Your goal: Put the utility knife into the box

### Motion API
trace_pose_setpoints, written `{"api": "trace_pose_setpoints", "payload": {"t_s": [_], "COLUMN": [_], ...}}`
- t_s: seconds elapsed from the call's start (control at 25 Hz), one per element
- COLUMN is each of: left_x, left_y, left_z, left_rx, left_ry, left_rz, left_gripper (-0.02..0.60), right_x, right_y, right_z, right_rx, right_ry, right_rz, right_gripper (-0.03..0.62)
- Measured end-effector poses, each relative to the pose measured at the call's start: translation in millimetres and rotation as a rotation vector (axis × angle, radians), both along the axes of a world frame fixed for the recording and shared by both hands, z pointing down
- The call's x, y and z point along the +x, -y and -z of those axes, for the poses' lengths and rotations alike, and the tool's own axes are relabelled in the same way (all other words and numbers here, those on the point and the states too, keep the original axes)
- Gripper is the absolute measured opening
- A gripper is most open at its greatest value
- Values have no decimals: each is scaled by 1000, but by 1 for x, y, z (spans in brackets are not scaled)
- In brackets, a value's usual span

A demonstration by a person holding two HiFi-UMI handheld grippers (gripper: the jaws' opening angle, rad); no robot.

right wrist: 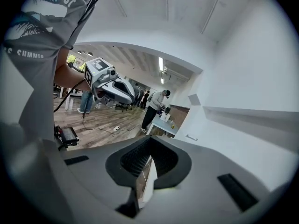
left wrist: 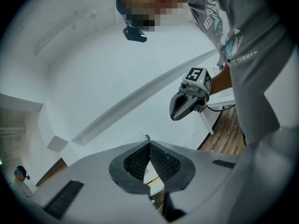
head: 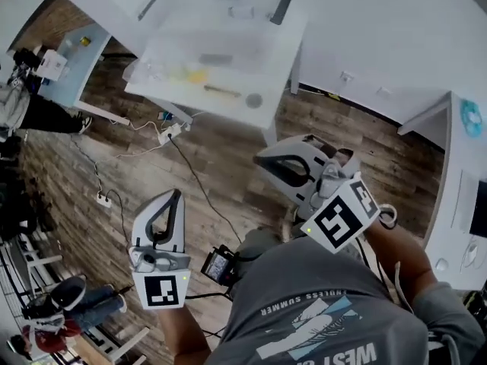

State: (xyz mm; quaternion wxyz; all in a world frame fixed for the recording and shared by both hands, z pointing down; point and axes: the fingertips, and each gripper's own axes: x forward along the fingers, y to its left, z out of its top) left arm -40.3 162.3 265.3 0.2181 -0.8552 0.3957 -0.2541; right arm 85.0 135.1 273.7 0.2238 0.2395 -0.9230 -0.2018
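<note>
A white table point(head: 268, 111) stands ahead in the head view, across a stretch of wood floor. On it lie a slim yellowish tool point(head: 222, 91), a yellow item point(head: 196, 74) and a grey one point(head: 217, 59); which is the utility knife is too blurred to tell. A pale translucent box point(head: 163, 48) seems to cover much of the top. My left gripper point(head: 177, 196) point(left wrist: 148, 141) is held low over the floor, shut and empty. My right gripper point(head: 265, 158) point(right wrist: 150, 143) is raised beside it, also shut and empty. Both are well short of the table.
Cables and a power strip point(head: 103, 198) lie on the floor left of the table. Another white desk point(head: 456, 204) is at the right edge. People point(right wrist: 154, 107) stand at benches further off. A dark flat object point(head: 280, 10) lies at the table's far side.
</note>
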Motion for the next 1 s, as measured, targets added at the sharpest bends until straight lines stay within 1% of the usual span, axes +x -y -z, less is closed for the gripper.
{"api": "trace_pose_setpoints", "payload": {"t_s": [0.08,0.2,0.28,0.36,0.44,0.52,0.6,0.64,0.72,0.8,0.92,1.0], "left_x": [-3,4,4,1,-1,-2,-5,-8,-17,-26,-34,-30], "left_y": [7,29,42,57,79,102,120,126,132,141,163,173], "left_z": [-6,-5,-2,6,17,25,29,28,23,15,2,-3], "left_rx": [-20,-21,-16,14,69,113,132,124,85,58,26,6], "left_ry": [4,15,-7,-59,-98,-124,-126,-116,-95,-87,-77,-90], "left_rz": [25,-10,-31,-57,-91,-118,-138,-146,-157,-169,-167,-170], "left_gripper": [8,8,8,8,8,8,8,8,8,8,8,8], "right_x": [-3,1,0,-2,-4,-5,-7,-9,-17,-25,-34,-31], "right_y": [10,25,33,41,57,75,92,98,102,106,119,129], "right_z": [-4,-4,-4,0,8,13,14,13,8,-1,-12,-15], "right_rx": [-19,-38,-48,-51,-25,30,58,51,16,-14,-33,-42], "right_ry": [-1,-6,-19,-21,-25,-57,-79,-82,-87,-95,-129,-136], "right_rz": [28,29,12,-18,-45,-49,-60,-72,-94,-108,-99,-90], "right_gripper": [9,11,9,11,9,9,11,11,9,11,11,11]}}
